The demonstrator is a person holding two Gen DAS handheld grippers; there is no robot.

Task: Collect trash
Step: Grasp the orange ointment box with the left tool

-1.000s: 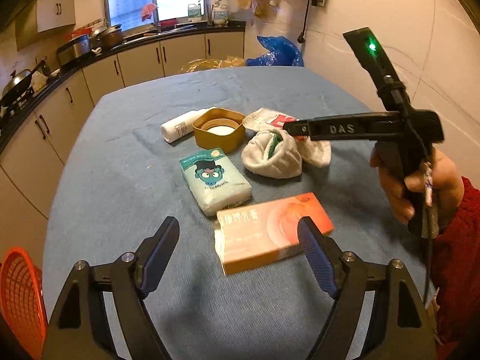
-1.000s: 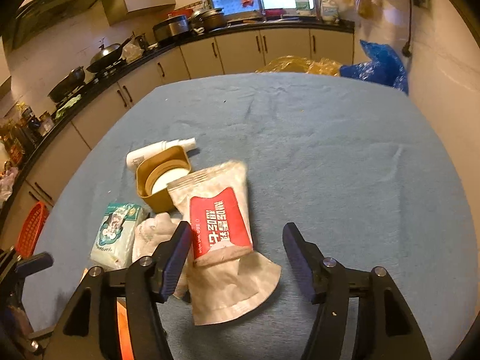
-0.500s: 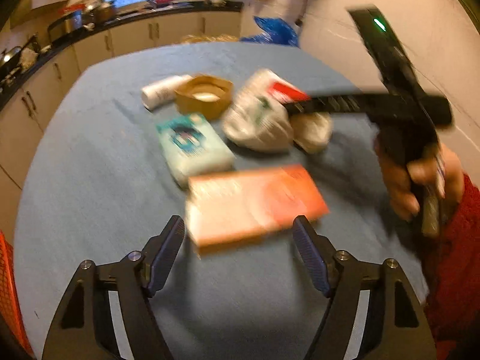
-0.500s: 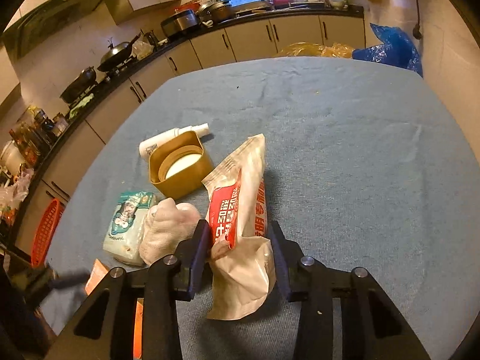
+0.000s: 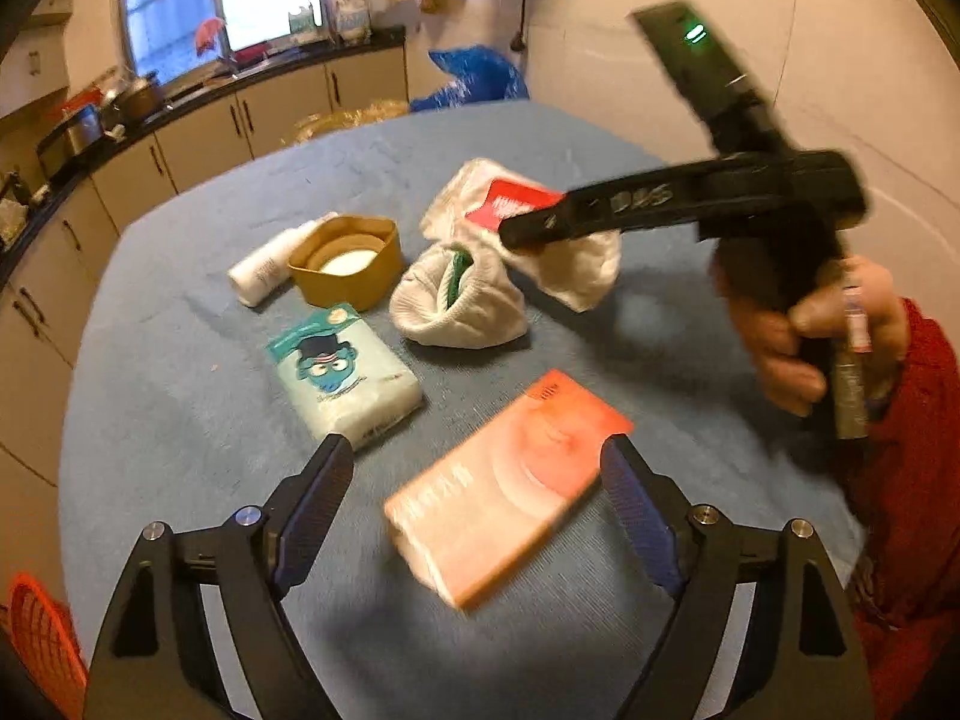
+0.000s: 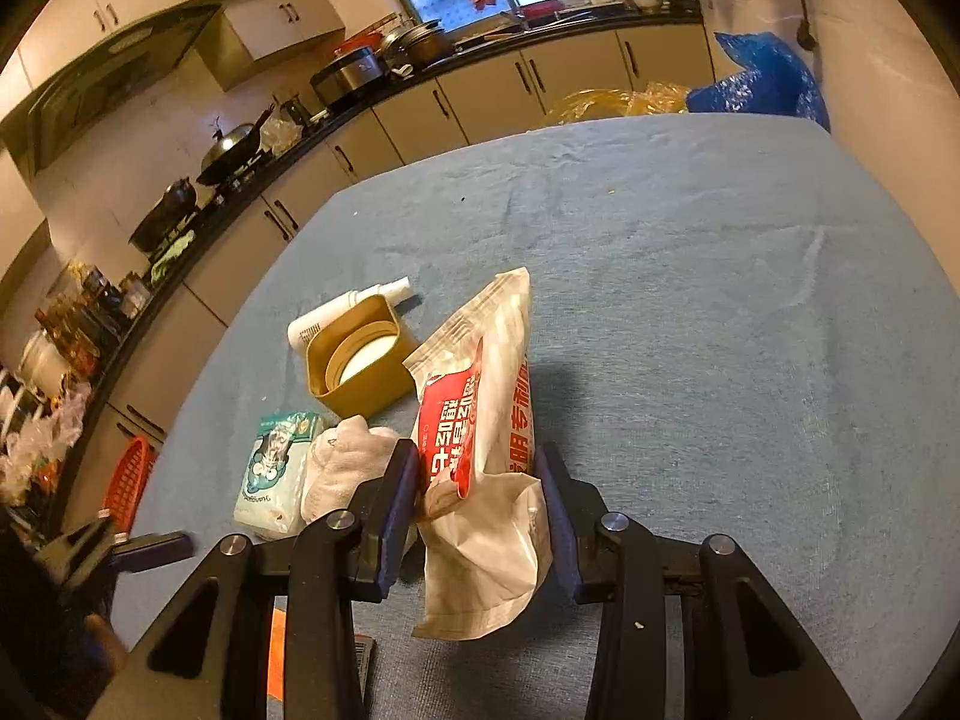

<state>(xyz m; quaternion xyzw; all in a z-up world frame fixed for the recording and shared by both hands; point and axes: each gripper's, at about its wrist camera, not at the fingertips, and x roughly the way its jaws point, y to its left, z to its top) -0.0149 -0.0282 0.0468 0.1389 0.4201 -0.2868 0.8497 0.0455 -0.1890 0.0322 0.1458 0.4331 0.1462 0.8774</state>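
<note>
On the tabletop (image 5: 180, 420) are one orange box (image 5: 510, 480), one tissue pack (image 5: 342, 372) and one white bottle (image 5: 264, 267). There is one yellow tin (image 5: 351, 270), one white cloth bundle (image 5: 462, 300) and one red-and-white pouch (image 6: 486, 450). One red basket (image 5: 42, 642) shows beside it.

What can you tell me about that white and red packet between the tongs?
The packet is a crinkled white plastic pouch with a red label printed in white characters. It looks empty or nearly so, creased and folded along its length. It stands tilted, its sealed top pointing away, pinched at its lower half by the right tongs above the blue tablecloth.
</note>
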